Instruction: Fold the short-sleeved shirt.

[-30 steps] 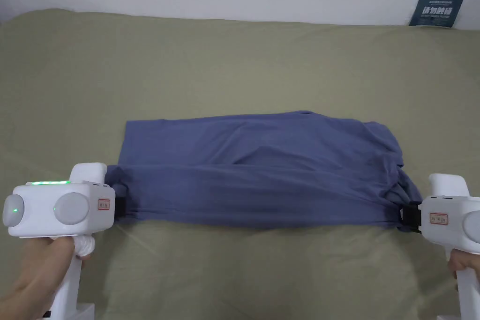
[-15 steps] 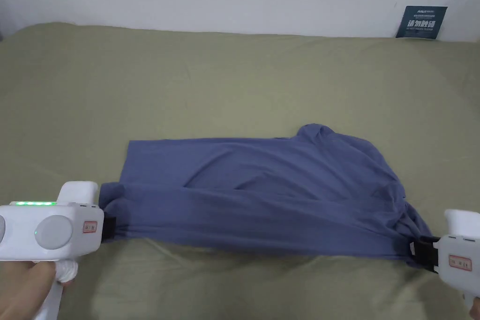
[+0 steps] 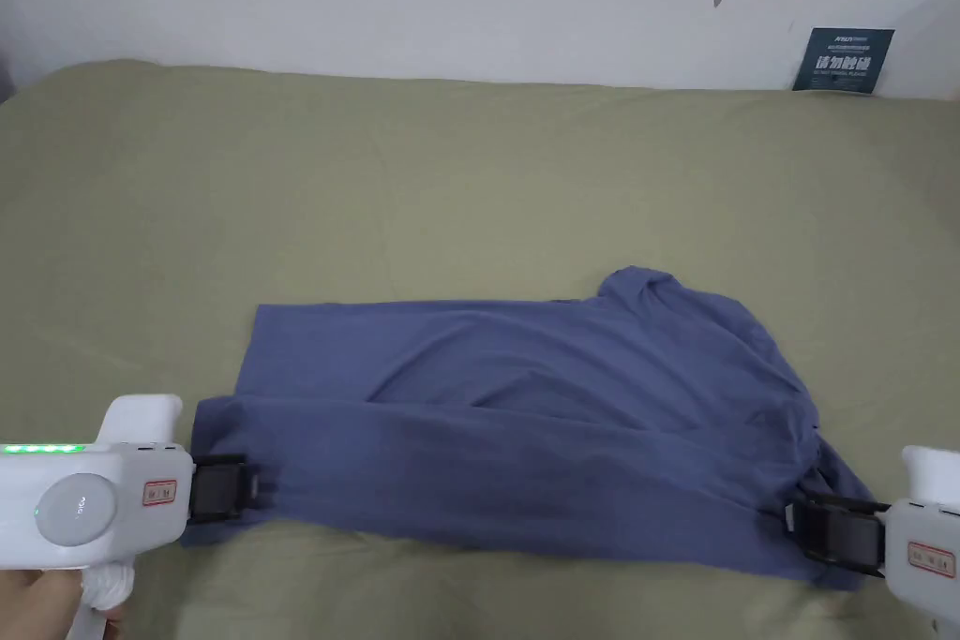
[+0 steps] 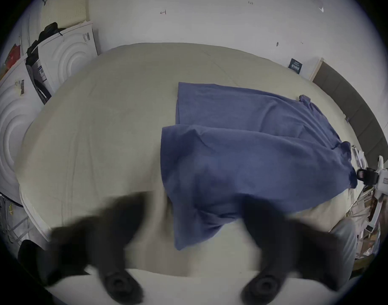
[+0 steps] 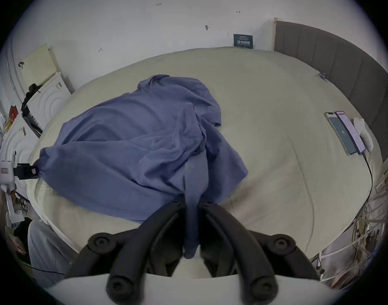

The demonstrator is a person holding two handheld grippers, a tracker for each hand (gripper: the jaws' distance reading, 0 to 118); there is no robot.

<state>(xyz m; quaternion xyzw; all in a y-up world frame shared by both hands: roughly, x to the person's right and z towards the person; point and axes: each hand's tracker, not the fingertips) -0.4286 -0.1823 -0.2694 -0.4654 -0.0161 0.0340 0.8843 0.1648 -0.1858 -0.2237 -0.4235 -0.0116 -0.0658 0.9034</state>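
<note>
Shirt: the blue short-sleeved shirt (image 3: 525,408) lies lengthwise across the olive bed cover (image 3: 469,173), near its front edge.
Fold state: the near long side appears doubled over toward the middle; the collar end bunches at the right. One lengthwise fold judged laid, not flattened.
Left gripper (image 3: 258,487): its jaws stand spread apart in the left gripper view, blurred, the shirt corner lying loose between them; no grip.
Right gripper (image 5: 192,204): clamped on a gathered strip of the shirt.
Remaining: judged, release at the right, smoothing, the far side and cross folds.
Containers: none seen; two phones (image 5: 345,131) lie on the cover, well apart from the shirt.
</note>
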